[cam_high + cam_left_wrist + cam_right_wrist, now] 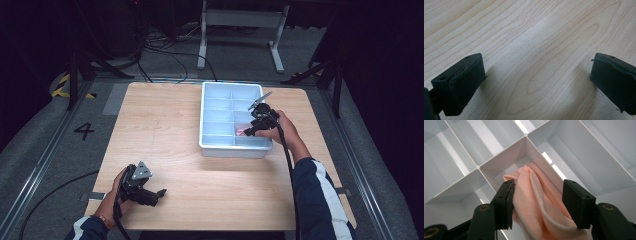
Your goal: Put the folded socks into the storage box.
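Near the tray's (pixel 216 145) front right corner, the right gripper (pixel 537 200) hangs over a compartment, jaws parted around the pink cloth (pixel 536 202) apparently being dropped there; the left gripper (pixel 536 85) waits wide open and empty by the table's (pixel 529 32) front-left edge.

Pale peach-pink soft cloth (pixel 537 202) against white plastic divided tray (pixel 216 141). Matte black jaws on right gripper (pixel 537 203) and left gripper (pixel 536 82). Light wood-grain tabletop (pixel 165 130). Navy sleeve with white stripe (pixel 320 195).
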The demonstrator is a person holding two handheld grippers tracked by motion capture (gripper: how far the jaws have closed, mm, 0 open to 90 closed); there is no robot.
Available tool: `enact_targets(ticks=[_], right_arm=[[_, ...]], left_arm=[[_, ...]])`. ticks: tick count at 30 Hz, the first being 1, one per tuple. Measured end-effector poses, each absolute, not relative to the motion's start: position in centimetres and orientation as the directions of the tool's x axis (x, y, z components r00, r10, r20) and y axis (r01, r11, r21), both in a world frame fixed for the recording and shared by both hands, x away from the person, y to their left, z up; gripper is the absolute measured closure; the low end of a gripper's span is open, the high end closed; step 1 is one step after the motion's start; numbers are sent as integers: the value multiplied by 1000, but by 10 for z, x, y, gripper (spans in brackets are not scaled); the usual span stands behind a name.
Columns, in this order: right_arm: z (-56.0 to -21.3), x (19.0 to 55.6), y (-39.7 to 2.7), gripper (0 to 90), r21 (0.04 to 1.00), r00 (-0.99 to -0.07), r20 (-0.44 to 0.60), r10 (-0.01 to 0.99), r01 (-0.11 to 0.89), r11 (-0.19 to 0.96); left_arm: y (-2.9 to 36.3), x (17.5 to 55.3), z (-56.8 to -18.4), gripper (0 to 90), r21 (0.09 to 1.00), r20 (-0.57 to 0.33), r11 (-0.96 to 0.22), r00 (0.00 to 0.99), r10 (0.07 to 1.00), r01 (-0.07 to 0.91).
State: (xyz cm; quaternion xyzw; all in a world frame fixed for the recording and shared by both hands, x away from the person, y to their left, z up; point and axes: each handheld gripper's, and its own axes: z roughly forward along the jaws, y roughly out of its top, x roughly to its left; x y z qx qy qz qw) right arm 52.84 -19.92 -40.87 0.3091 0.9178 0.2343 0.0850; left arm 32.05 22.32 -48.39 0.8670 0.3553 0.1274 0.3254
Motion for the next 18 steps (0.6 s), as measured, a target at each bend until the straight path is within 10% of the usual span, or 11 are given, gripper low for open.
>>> enact_targets(ticks=[18], right_arm=[[-387,514,-215,448,575,-792,-33,610,484,660]], left_arm=[[223,321,-484,0,655,-10,-536,715,699,534]])
